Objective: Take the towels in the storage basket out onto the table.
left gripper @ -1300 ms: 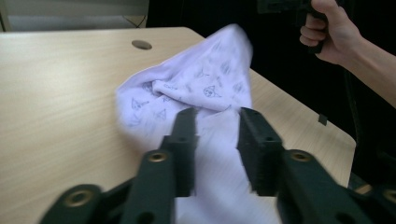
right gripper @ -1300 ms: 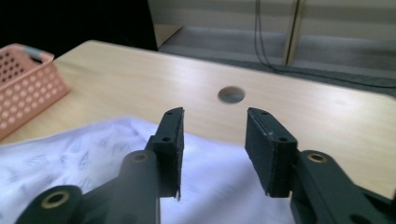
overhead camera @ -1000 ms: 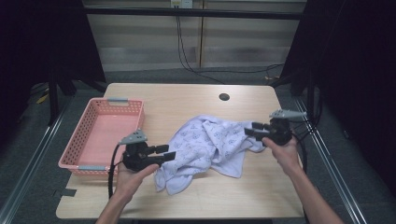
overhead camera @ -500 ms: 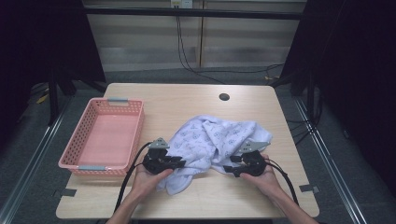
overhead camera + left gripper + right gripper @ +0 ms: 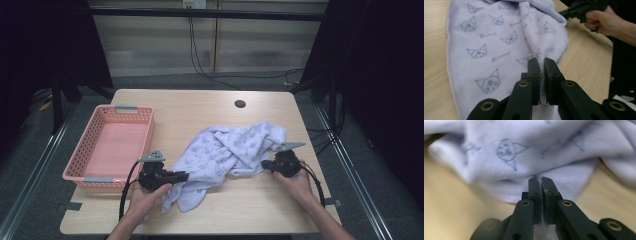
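Both grips land on the towel!
Left hand-held gripper (image 5: 183, 176) and right hand-held gripper (image 5: 265, 165), jaws just closed, pinch the crumpled pale lilac cat-print towel (image 5: 225, 152) lying mid-surface beside the pink plastic basket (image 5: 90, 152).

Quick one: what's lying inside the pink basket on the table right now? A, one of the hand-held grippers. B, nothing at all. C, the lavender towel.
B: the pink basket shows only its bare floor, while the lavender towel lies on the table beside it.
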`<state>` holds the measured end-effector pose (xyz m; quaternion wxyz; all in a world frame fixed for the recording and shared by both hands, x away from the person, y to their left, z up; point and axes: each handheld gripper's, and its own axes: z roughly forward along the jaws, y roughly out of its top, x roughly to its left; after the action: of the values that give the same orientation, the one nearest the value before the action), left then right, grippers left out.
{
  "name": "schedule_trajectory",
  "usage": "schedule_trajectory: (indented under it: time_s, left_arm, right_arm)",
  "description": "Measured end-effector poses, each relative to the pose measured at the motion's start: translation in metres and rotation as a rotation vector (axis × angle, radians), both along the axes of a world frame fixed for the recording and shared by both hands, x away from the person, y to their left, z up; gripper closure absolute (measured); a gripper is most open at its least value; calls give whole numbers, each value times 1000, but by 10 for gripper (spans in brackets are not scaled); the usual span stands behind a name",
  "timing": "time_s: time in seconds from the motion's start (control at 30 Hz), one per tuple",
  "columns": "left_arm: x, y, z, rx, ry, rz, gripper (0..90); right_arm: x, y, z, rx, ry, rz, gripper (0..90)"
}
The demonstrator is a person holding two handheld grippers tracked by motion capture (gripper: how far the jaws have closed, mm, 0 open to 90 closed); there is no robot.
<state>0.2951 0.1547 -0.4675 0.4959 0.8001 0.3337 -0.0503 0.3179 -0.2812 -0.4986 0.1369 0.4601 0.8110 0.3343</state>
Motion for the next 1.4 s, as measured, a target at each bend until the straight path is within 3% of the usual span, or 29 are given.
schedule_trajectory:
  time_s: [0.07,0.13,0.2,0.3,0.37,0.4,0.47,0.53,0.6,0.67,0.8,0.87,1.03,1.13,1.3,1.4]
  left_arm:
    - [0,-1,2,1,-4,-1,843]
    - [4,-1,3,42,-33,25,839]
    - [12,3,0,32,-20,66,820]
    - [21,7,-7,41,3,89,716]
    - [22,5,-9,45,7,93,645]
    - [21,3,-9,41,9,80,616]
    - [16,-2,-6,77,-16,78,609]
    - [10,-6,-3,65,-34,55,606]
    - [5,-9,-1,87,-59,40,604]
    - [5,-9,-2,89,-59,33,598]
    - [7,-7,-4,91,-49,49,591]
    - [5,-8,-2,80,-43,30,592]
    - [1,-6,0,86,-61,35,673]
    - [2,-1,-1,65,-40,36,719]
    - [1,1,-4,72,-29,51,647]
    - [2,-1,-7,98,-31,53,611]
  right_arm:
    - [13,-17,-1,-8,-5,-74,877]
    - [23,-32,-2,-26,-30,-127,875]
    - [27,-39,-3,-19,-31,-176,836]
    - [20,-38,4,38,-37,-152,572]
    - [11,-33,13,68,-62,-136,533]
    - [3,-27,19,99,-85,-103,530]
    - [-10,-11,28,130,-96,-40,530]
    - [-24,4,32,152,-88,25,534]
    - [-35,19,32,181,-67,80,541]
    - [-46,35,29,186,-50,149,554]
    - [-56,63,25,215,-14,243,568]
    - [-58,83,23,215,4,300,570]
    - [-64,129,17,210,43,434,577]
    - [-65,153,14,224,62,480,573]
    - [-56,180,7,231,86,502,532]
    - [-55,192,4,214,89,512,503]
